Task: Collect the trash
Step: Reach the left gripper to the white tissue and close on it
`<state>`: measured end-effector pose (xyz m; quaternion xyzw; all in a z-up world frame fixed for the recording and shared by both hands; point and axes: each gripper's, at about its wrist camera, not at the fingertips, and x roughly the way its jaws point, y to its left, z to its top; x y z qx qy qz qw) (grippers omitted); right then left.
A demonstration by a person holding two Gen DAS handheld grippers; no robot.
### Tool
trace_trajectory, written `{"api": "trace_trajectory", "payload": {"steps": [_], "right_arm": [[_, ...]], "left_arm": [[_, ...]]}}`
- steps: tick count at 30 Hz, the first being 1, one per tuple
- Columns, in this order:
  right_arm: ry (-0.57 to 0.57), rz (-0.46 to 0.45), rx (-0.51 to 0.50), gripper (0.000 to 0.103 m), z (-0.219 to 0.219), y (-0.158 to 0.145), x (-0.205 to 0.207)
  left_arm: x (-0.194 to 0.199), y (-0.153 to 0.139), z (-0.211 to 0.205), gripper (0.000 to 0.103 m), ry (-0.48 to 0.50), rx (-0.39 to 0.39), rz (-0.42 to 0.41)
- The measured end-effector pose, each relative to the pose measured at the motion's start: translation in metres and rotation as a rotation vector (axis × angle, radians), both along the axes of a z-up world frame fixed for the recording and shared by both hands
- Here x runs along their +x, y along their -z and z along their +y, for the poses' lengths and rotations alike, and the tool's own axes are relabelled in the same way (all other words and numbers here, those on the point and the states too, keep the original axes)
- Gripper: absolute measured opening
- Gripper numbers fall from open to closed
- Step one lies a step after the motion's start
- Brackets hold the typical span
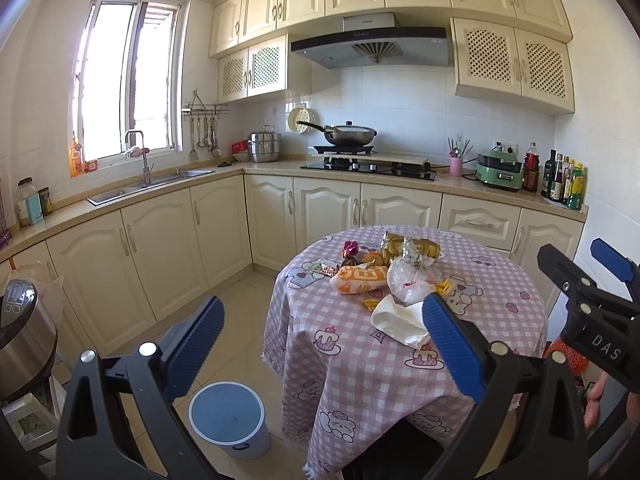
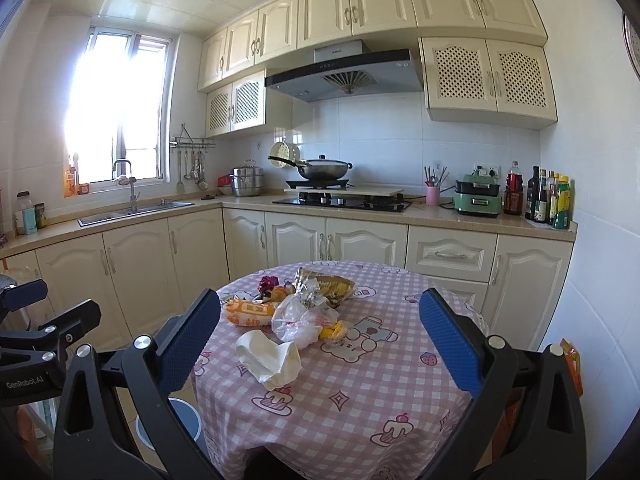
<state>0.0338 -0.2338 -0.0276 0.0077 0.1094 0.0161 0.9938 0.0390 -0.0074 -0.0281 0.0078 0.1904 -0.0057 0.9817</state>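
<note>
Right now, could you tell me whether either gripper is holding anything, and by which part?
Nothing is held: the left gripper and right gripper are both open and empty.

A soft checked cloth (image 2: pixel 360 380) drapes the counter under crumpled white paper (image 2: pixel 269 356), a glossy clear plastic bag (image 2: pixel 298 318) and shiny foil wrappers (image 2: pixel 324 284).

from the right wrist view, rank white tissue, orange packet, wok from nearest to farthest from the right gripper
1. white tissue, table's near left part
2. orange packet, behind it, left side of the pile
3. wok, on the stove at the back wall
</note>
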Motion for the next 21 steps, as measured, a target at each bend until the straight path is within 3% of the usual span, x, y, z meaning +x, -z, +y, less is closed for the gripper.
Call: {"api": "trace_trajectory", "payload": {"steps": [8, 21], "right_arm": [[0.023, 0.066, 0.043, 0.096, -0.019, 0.021, 0.035], [0.064, 0.205, 0.134, 0.096, -0.060, 0.068, 0.099]], "left_arm": [[0.041, 0.022, -0.009, 0.097, 0.015, -0.007, 0.080], [0.140, 0.078, -0.065, 0.097, 0.113, -0.055, 0.260]]}}
